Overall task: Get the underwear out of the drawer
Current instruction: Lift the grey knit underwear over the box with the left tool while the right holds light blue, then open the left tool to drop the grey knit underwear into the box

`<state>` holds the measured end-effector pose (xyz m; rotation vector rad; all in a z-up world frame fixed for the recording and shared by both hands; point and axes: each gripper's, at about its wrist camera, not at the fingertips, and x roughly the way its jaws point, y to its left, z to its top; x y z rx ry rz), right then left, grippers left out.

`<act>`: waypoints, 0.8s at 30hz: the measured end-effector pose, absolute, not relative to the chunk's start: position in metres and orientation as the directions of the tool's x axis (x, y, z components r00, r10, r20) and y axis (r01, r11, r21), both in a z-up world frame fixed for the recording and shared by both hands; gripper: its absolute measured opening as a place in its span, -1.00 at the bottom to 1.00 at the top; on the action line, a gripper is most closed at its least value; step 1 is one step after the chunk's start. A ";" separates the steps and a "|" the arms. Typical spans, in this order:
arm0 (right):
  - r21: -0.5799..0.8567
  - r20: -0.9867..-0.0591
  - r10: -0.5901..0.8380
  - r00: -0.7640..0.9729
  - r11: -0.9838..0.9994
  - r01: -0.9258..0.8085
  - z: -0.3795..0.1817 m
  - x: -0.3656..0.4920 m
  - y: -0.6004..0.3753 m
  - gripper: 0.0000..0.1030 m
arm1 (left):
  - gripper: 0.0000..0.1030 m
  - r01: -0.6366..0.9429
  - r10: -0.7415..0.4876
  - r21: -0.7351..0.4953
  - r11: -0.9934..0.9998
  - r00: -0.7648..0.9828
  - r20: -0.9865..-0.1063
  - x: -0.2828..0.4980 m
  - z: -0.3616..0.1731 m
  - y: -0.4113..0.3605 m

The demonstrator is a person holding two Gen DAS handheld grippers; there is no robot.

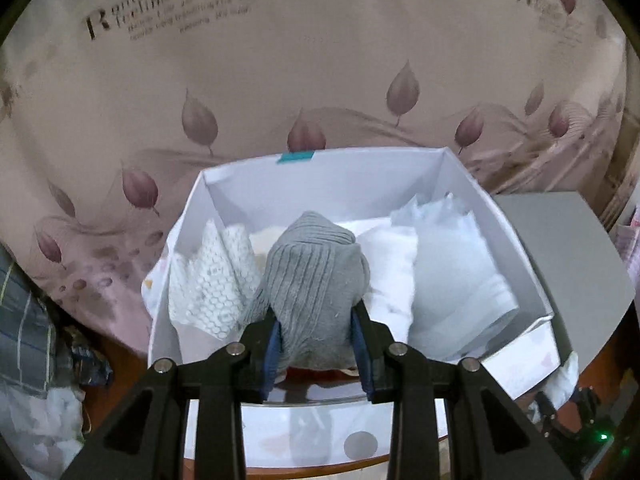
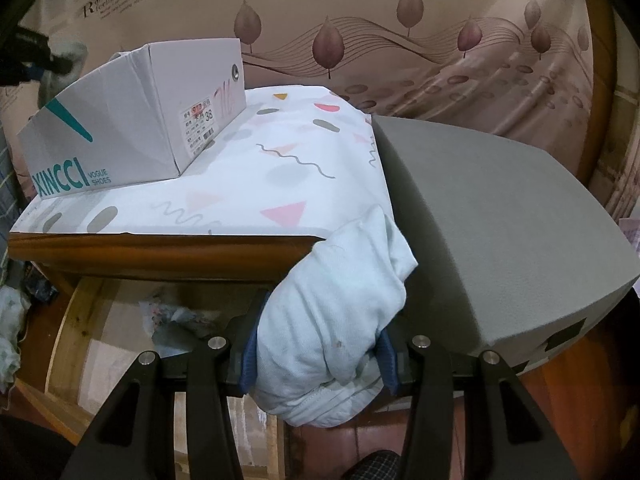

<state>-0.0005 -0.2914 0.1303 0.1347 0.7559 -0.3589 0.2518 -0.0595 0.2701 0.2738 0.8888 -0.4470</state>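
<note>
A: Where's the left gripper [image 1: 316, 338]?
B: Clamped on a grey ribbed knit garment [image 1: 314, 280] above the white cardboard shoebox [image 1: 516, 248].
A: The right gripper [image 2: 320, 350]?
B: Holding pale blue cotton underwear [image 2: 340, 300] beside that shoebox [image 2: 132, 120].

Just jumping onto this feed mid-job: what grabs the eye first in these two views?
In the left wrist view, the left gripper is clamped on a grey ribbed garment above a white shoe box packed with folded white items. In the right wrist view, the right gripper squeezes a pale blue bundle at the corner of the patterned cloth, beside a grey box.
</note>
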 end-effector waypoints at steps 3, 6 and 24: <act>-0.012 -0.696 -0.270 0.666 0.931 0.364 0.129 0.001 -0.291 -0.14 | -0.38 0.458 -0.262 0.009 0.889 0.523 -0.811 0.258 0.258 -0.054; -0.017 -0.699 -0.271 0.662 0.931 0.364 0.129 0.001 -0.291 -0.14 | -0.37 0.428 -0.265 -0.032 0.903 0.498 -0.825 0.264 0.248 -0.048; -0.025 -0.707 -0.273 0.653 0.932 0.363 0.126 0.002 -0.290 -0.14 | 0.20 0.409 -0.296 -0.075 0.910 0.511 -0.807 0.255 0.256 -0.042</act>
